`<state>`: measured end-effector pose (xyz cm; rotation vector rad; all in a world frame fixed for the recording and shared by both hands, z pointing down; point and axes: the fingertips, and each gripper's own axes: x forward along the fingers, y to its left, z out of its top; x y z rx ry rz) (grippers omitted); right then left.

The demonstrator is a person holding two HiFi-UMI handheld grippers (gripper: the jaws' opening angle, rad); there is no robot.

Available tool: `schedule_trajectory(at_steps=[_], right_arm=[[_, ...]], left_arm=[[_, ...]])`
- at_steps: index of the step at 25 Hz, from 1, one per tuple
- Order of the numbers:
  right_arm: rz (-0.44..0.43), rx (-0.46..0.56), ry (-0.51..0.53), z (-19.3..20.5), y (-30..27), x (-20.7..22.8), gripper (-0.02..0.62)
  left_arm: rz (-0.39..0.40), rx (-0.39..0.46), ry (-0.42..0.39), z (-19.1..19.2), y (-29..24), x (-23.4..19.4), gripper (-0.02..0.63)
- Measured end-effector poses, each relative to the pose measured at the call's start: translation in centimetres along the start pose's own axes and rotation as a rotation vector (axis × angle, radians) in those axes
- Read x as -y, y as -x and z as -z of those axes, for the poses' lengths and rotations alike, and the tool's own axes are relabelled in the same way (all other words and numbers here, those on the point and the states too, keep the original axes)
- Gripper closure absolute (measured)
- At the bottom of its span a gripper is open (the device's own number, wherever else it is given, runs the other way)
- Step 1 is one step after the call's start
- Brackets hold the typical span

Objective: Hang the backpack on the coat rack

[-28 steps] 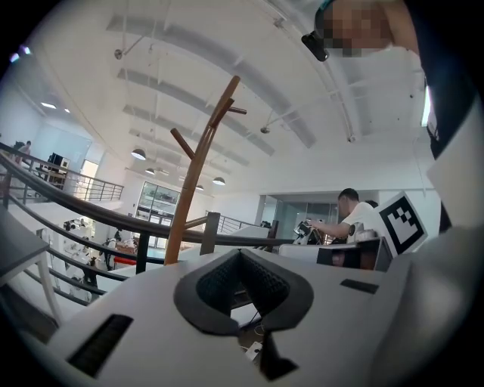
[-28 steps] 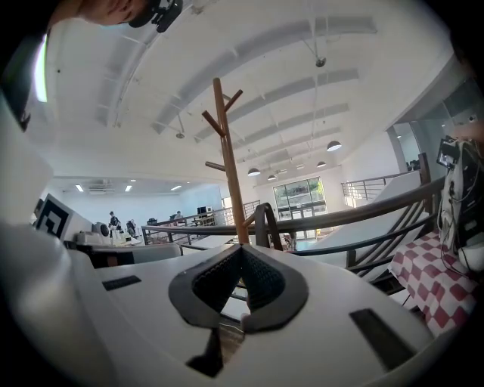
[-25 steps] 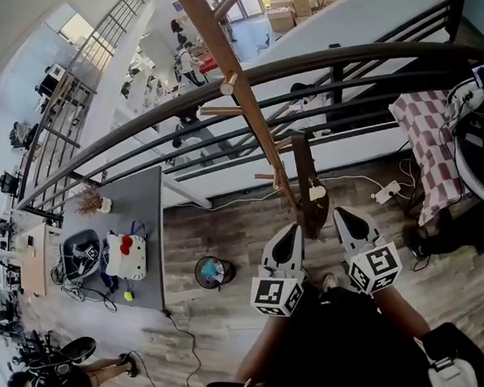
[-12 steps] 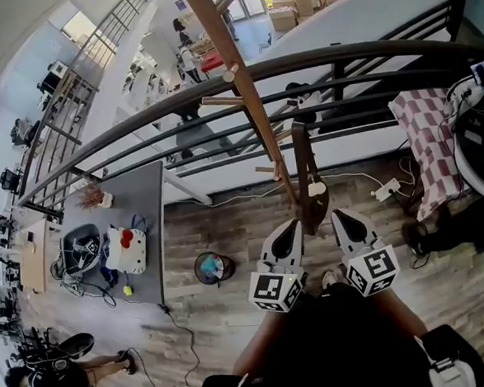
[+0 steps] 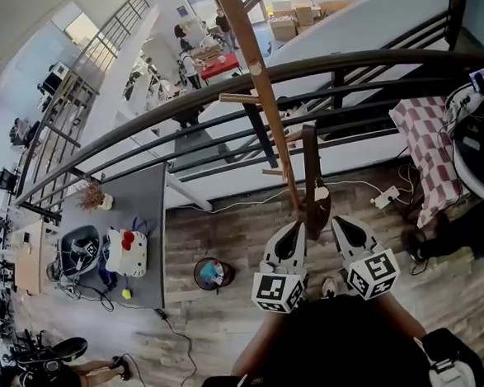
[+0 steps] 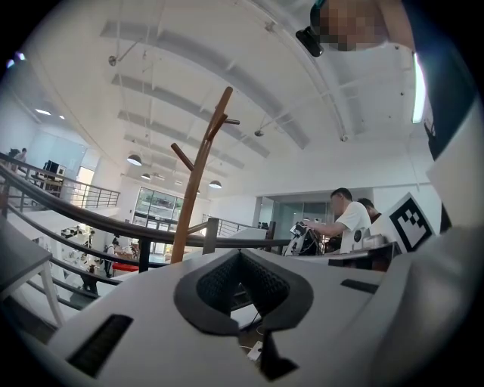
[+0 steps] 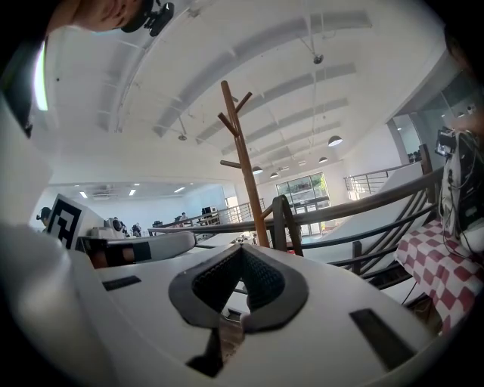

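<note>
The wooden coat rack [image 5: 261, 88] rises in front of me, its foot just beyond both grippers; it also stands ahead in the left gripper view [image 6: 198, 174] and the right gripper view [image 7: 243, 159]. Far to the left, a white cartoon-cat backpack [image 5: 126, 253] and a dark backpack [image 5: 81, 249] lie on a grey table [image 5: 144, 205]. My left gripper [image 5: 298, 224] and right gripper [image 5: 336, 219] point side by side at the rack's foot. In their own views the left gripper [image 6: 240, 257] and right gripper [image 7: 242, 251] are shut and hold nothing.
A black curved railing [image 5: 178, 110] runs right behind the rack, with a lower floor beyond it. A dark upright post [image 5: 312, 184] stands beside the rack's foot. A round bin [image 5: 214, 272] sits left of my left gripper. A checked cloth [image 5: 429, 146] and power strip [image 5: 387, 193] lie at the right.
Both grippers have crept a little forward toward the rack's foot, and the rack now sits slightly further right in the head view. The jaws stay shut and empty.
</note>
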<state>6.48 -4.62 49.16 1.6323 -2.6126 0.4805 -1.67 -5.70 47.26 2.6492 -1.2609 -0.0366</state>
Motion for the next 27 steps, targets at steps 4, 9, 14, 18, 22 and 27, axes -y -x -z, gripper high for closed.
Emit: schedule_trajectory(at_steps=[4, 9, 14, 18, 22, 27], right_arm=[[0.002, 0.009, 0.014, -0.1, 0.4, -0.5, 0.581], [0.003, 0.016, 0.014, 0.2, 0.7, -1.1, 0.581], [0.010, 0.032, 0.020, 0.0, 1.3, -1.2, 0.583], [0.025, 0.022, 0.025, 0.1, 1.5, -1.0, 0.583], [0.024, 0.021, 0.032, 0.2, 1.6, -1.3, 0.583], [0.033, 0.029, 0.033, 0.2, 1.7, -1.5, 0.583]], left_arm=[[0.009, 0.006, -0.001, -0.1, 0.5, 0.2, 0.598], [0.014, 0.000, 0.008, 0.5, 1.1, 0.1, 0.598], [0.019, -0.001, 0.014, 0.5, 1.3, 0.2, 0.598], [0.027, 0.001, 0.019, 0.6, 1.3, 0.5, 0.598], [0.037, 0.002, 0.020, 0.7, 1.4, 0.6, 0.598], [0.032, 0.009, 0.017, 0.5, 1.6, 0.5, 0.598]])
